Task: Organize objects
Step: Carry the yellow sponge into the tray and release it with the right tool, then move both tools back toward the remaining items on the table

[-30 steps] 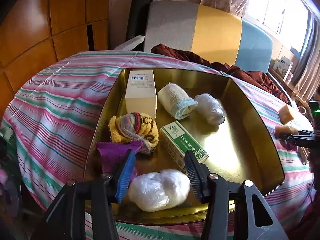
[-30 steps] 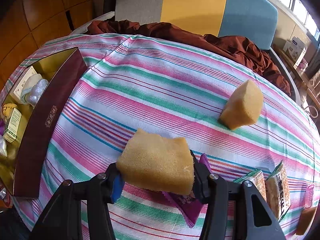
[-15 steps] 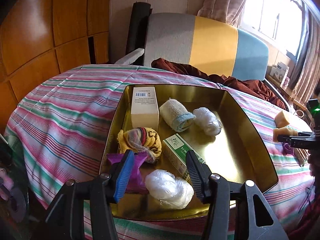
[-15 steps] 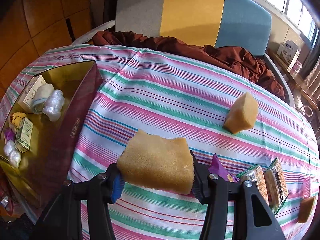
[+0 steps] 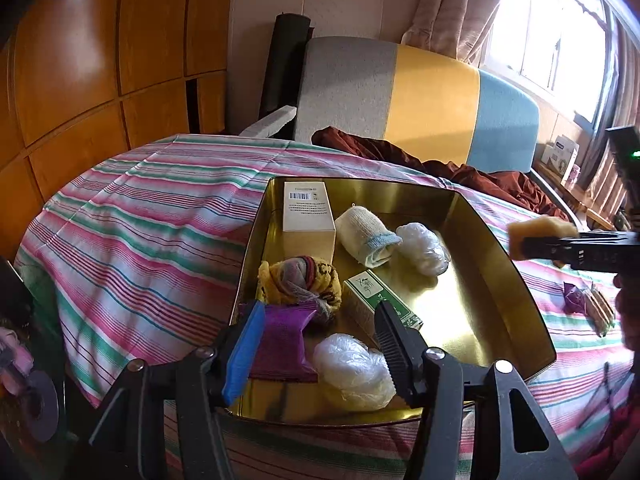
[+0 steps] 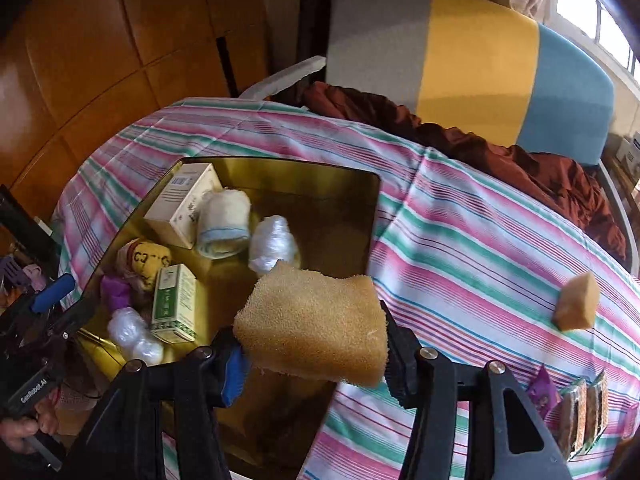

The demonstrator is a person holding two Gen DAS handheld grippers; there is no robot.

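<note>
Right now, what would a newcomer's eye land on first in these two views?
First the big yellow sponge clamped in the right hand-held gripper, hanging over the near right edge of the gold tray. Next the tray itself, crowded on its left side with boxes, plastic-wrapped bundles and a rolled towel. The left hand-held gripper has just been opening, with nothing held, above a plastic bundle.

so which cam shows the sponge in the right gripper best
The right wrist view: the sponge fills the foreground, clamped in the right gripper. The left wrist view catches only a blurred corner at the right edge.
</note>
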